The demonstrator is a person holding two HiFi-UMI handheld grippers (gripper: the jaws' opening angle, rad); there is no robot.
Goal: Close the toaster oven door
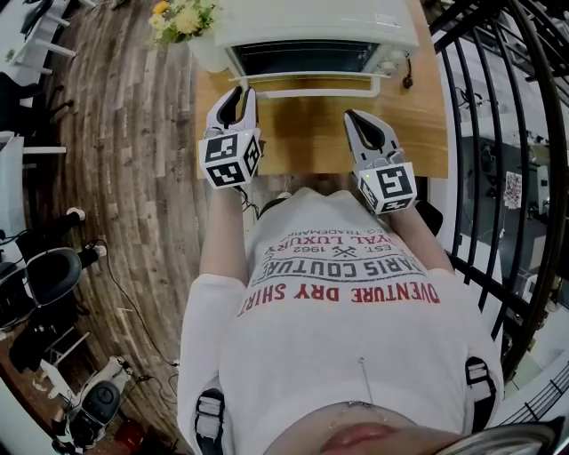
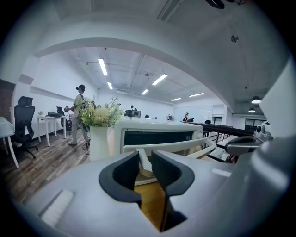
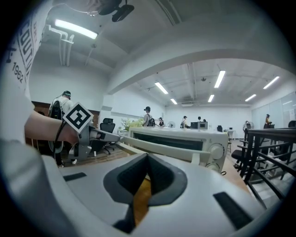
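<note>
Toaster oven door (image 1: pixel 307 59) is standing nearly shut at the toaster oven's (image 1: pixel 320 22) front.
Left gripper's (image 1: pixel 238 94) fingers (image 2: pixel 171 172) are pinching the handle's (image 2: pixel 185 145) far-left end, so risking slipping off; right gripper's (image 1: pixel 354 117) are pressing together, empty.

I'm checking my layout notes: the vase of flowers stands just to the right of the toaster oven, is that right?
Not quite. The vase of flowers stands just to the left of the toaster oven, not to its right. The head view shows this, and the left gripper view agrees.
</note>
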